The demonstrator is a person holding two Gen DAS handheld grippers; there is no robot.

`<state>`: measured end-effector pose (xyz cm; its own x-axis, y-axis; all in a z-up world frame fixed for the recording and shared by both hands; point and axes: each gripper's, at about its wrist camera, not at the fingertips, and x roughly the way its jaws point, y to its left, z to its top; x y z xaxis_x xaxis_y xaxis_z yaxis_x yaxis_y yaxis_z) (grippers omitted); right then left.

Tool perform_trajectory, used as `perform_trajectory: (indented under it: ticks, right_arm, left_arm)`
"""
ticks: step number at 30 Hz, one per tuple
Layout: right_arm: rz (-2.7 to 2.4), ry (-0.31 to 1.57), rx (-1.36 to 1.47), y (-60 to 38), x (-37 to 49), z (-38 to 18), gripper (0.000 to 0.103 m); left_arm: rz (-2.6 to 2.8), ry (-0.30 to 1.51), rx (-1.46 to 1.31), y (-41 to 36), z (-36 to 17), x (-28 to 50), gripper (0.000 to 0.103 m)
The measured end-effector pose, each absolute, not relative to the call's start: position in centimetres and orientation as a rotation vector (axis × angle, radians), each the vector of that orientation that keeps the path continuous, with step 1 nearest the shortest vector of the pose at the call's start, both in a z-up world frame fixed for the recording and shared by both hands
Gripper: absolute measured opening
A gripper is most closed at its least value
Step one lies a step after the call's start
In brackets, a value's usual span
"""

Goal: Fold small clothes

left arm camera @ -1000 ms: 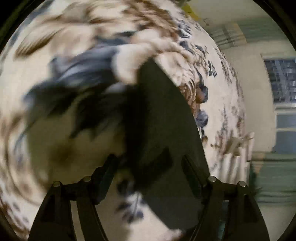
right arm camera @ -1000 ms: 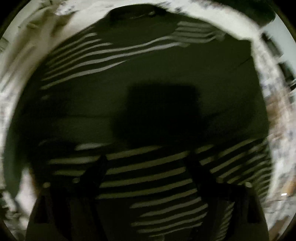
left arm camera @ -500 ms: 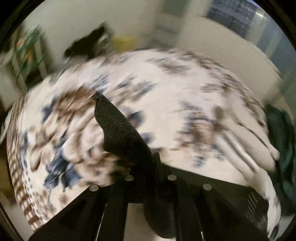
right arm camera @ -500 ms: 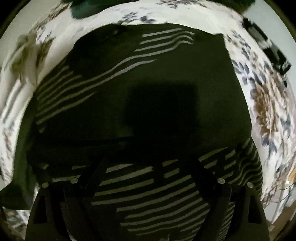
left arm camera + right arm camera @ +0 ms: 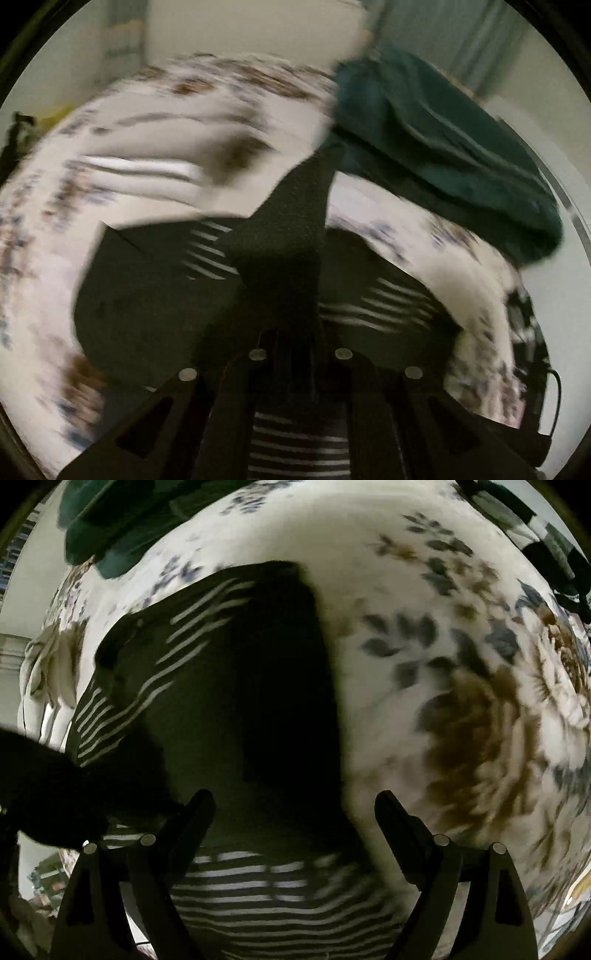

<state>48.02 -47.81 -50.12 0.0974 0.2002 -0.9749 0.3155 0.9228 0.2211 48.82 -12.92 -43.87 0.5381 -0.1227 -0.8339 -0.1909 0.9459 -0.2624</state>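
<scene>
A black garment with white stripes lies on a floral bedspread. In the left wrist view my left gripper is shut on a corner of that garment, which stands up above the jaws while the rest lies spread below. In the right wrist view my right gripper is open and empty, hovering just over the garment's near striped part. A dark shape enters at the left of the right wrist view.
A dark green cloth lies heaped at the far side of the bed; it also shows in the right wrist view. A black and white checked item lies at the bed's far right edge.
My left gripper closed on the garment's corner and swung it up and across the bed. My right gripper stayed open and shifted toward the garment's right edge.
</scene>
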Motion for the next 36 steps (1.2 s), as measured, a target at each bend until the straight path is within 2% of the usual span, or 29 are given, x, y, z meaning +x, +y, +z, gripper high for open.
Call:
perform_trajectory:
  ticks: [3,7,8,10,11,12,13,18,24,25,27,28,32,36]
  right_arm:
    - [-0.08,1.495,0.434,-51.7,47.6,-50.3,0.09]
    - [-0.05,1.509,0.468,-55.3,47.1,-49.9,0.09]
    - [-0.034,1.509,0.474,-56.2,47.0,-49.6,0.09]
    - [-0.013,1.498,0.482,-56.7,46.9,-48.9,0.09]
    - [0.01,1.489,0.493,-57.1,47.0,-48.4,0.09]
    - [0.027,1.484,0.504,-57.2,47.1,-48.1,0.09]
    - [0.04,1.478,0.516,-57.0,47.2,-47.8,0.09]
    - [0.187,1.432,0.641,-54.4,49.7,-46.9,0.09]
    - [0.263,1.527,0.548,-46.6,53.9,-49.9,0.09]
    - [0.265,1.575,0.517,-45.3,54.3,-50.9,0.085]
    - [0.25,1.646,0.507,-43.6,54.6,-52.8,0.039]
    - [0.255,1.656,0.511,-42.8,54.6,-53.2,0.004]
    - [0.262,1.437,0.41,-42.4,54.2,-48.1,0.003]
    - [0.177,1.351,0.272,-44.6,54.7,-45.4,0.003]
  left_arm:
    - [-0.016,1.073,-0.344,-19.3,-45.8,50.0,0.007]
    - [-0.017,1.171,-0.304,-23.6,-47.7,50.4,0.009]
    - [-0.008,1.177,-0.285,-24.0,-47.9,50.2,0.013]
    - [0.026,1.157,-0.243,-24.0,-47.7,49.2,0.037]
    - [0.038,1.142,-0.237,-23.4,-47.6,48.7,0.063]
    - [0.058,1.122,-0.23,-22.5,-47.4,48.1,0.085]
    - [0.089,1.096,-0.22,-21.3,-47.2,47.4,0.09]
    - [0.383,1.001,-0.144,-12.6,-45.3,42.8,0.091]
    - [0.666,1.075,-0.148,-3.5,-47.1,37.6,0.091]
    - [0.693,1.093,-0.171,-2.4,-47.6,36.9,0.091]
    - [0.732,1.111,-0.213,-0.9,-48.5,35.7,0.091]
    - [0.74,1.116,-0.229,-0.6,-48.8,35.2,0.091]
    - [0.756,1.132,-0.306,0.3,-49.9,34.2,0.091]
    - [0.739,1.121,-0.341,0.5,-50.4,35.0,0.091]
